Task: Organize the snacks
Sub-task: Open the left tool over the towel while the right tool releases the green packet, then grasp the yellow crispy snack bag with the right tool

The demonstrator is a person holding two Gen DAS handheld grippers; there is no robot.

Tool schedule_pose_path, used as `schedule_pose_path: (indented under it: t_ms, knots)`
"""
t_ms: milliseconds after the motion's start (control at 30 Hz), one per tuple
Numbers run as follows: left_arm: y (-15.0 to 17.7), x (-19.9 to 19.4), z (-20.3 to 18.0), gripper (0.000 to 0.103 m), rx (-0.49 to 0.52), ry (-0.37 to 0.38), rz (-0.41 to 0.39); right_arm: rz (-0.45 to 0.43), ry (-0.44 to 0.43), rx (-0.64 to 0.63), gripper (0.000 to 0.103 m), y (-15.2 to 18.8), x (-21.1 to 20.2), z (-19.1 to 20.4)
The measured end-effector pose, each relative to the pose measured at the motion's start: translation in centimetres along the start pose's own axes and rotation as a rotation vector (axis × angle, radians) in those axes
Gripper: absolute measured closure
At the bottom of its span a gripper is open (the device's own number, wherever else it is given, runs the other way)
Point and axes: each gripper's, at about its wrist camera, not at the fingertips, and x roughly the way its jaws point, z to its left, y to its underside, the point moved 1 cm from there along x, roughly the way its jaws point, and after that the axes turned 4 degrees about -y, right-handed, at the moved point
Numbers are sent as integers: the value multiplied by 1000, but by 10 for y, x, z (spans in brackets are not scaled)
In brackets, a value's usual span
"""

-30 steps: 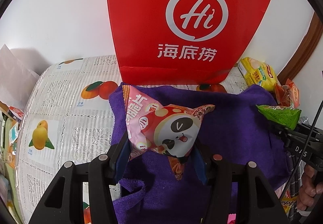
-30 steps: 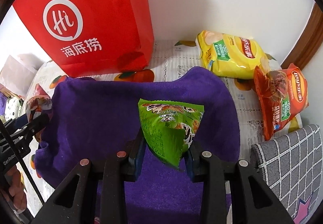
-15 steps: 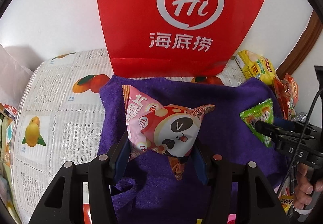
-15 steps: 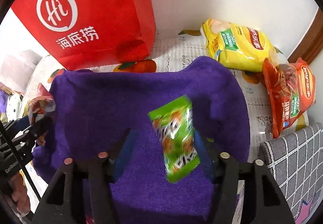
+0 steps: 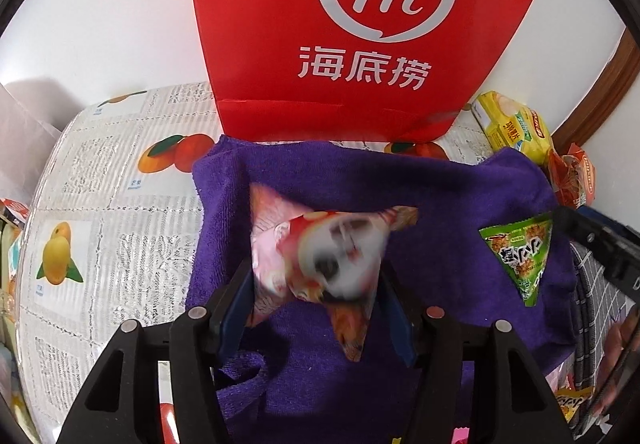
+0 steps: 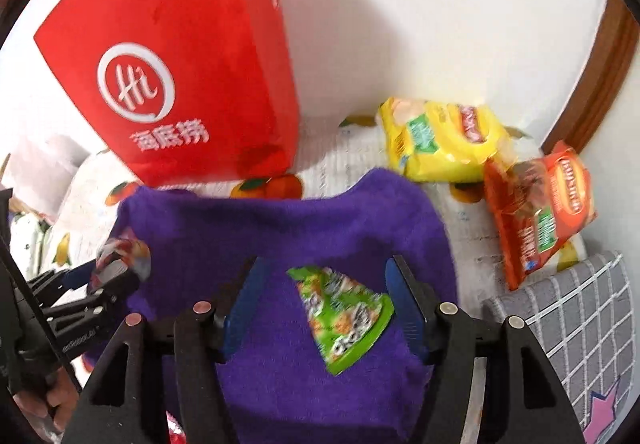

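Left gripper (image 5: 316,304): we see its jaws just easing apart, the blurred pink panda packet (image 5: 316,264) between them, over the purple towel (image 5: 440,196); grip unclear. Right gripper (image 6: 324,304): jaws wide, empty, green packet (image 6: 344,312) lying on the towel. We judge this the set-down step; next, lift both clear.

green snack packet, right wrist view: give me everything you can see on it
The green snack packet is a small triangular pouch of glossy film, bright green with orange-and-white print, blurred here. It lies flat on the purple towel, one pointed corner toward the camera. It sits between the right gripper's blue pads, which stand apart and clear of it; the jaws have just opened.
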Motion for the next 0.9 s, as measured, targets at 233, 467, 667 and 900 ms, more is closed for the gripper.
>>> schedule_pose_path:
  t_ms: [233, 467, 667, 900]
  knots:
    - [-1, -12, -2, 32, 18, 18, -14, -26, -61, 42, 41, -4, -10, -3]
    - [-2, -32, -4, 28, 45, 24, -49, -99, -60, 8, 41, 20, -54, 8]
    - [1, -56, -20, 27, 103, 9, -78, -60, -13, 45, 40, 68, -79, -10]
    - [23, -114, -26, 23, 123, 51, -174, 3, 54, 73, 40, 135, -105, -28]
